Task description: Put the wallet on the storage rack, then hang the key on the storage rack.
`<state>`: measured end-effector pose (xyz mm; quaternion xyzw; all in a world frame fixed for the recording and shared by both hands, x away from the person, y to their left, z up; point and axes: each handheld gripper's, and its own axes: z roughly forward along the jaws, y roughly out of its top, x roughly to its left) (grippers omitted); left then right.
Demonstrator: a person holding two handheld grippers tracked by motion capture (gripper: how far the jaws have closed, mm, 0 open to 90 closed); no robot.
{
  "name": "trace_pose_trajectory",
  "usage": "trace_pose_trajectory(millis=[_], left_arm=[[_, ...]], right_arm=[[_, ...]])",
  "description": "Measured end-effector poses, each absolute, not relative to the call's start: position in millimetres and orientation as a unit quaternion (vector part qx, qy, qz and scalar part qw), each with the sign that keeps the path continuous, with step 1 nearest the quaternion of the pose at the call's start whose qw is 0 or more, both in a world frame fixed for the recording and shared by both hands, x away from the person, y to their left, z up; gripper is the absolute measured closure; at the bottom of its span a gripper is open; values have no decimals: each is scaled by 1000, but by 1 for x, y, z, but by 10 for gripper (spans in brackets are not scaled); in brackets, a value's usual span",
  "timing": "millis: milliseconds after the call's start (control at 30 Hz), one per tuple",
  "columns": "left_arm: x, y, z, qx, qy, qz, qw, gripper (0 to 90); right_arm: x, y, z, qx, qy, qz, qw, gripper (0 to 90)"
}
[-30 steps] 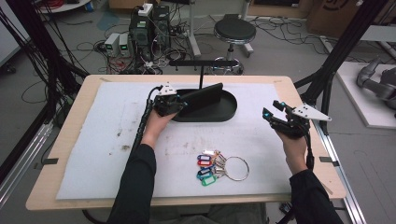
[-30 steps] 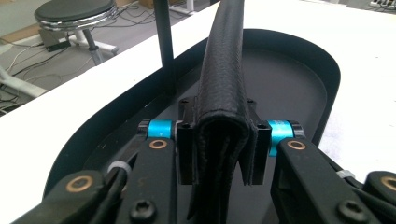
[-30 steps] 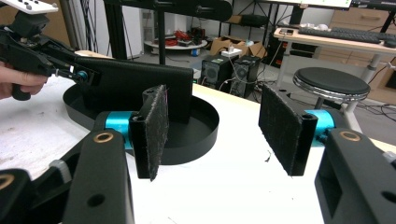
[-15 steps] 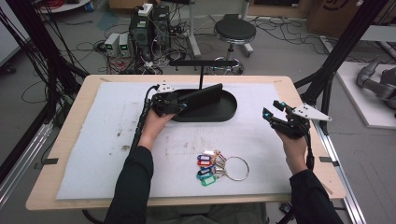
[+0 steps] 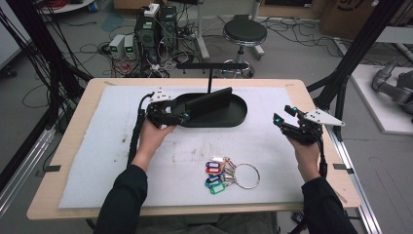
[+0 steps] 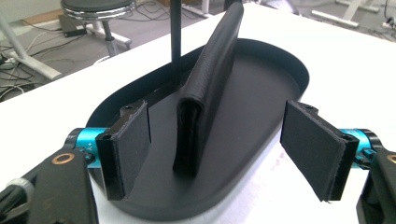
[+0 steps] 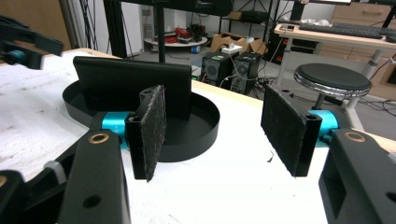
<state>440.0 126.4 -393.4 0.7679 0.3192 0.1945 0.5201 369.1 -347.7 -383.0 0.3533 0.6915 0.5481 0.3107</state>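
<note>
Between my left jaws, and clear of both pads, stands a black folded leather wallet [image 6: 205,88], upright on its edge inside a black oval plastic tray [image 6: 280,74]. My left gripper [image 6: 217,149] has just been opening; its jaws now stand wide, with a gap between each pad and the wallet's faces, so nothing is gripped. The wallet's near end lies level with the pads, and its length runs away from them along the tray. A thin black upright post [image 6: 175,37] rises from the tray just beyond the left pad.

My right gripper [image 7: 212,133] is held open at the table's right side, with nothing between its pads. Ahead of its jaws and well apart from them I see the same tray [image 7: 205,126] and wallet [image 7: 130,84] broadside.

Nearer to me than both grippers, a metal ring of coloured plastic key tags [image 5: 226,171] lies on the white table mat [image 5: 97,161].
</note>
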Motion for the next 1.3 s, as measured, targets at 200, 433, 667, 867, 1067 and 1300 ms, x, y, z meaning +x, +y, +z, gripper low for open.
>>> trace_pose_trajectory(millis=[200, 433, 667, 867, 1067, 1300], left_arm=[[407, 141, -386, 763, 302, 214, 529, 250], [363, 165, -393, 759, 309, 238, 522, 250], [330, 189, -400, 746, 336, 247, 519, 250], [312, 202, -405, 734, 346, 254, 527, 250], [310, 207, -414, 731, 356, 255, 525, 250], [310, 211, -413, 727, 353, 265, 525, 250]], right_arm=[[369, -348, -383, 354, 694, 545, 309, 403], [365, -348, -381, 359, 694, 542, 310, 392], [357, -346, -381, 366, 707, 524, 303, 371], [345, -347, -383, 367, 708, 523, 301, 369], [335, -351, -381, 371, 704, 526, 300, 352], [326, -355, -382, 376, 707, 526, 288, 295]])
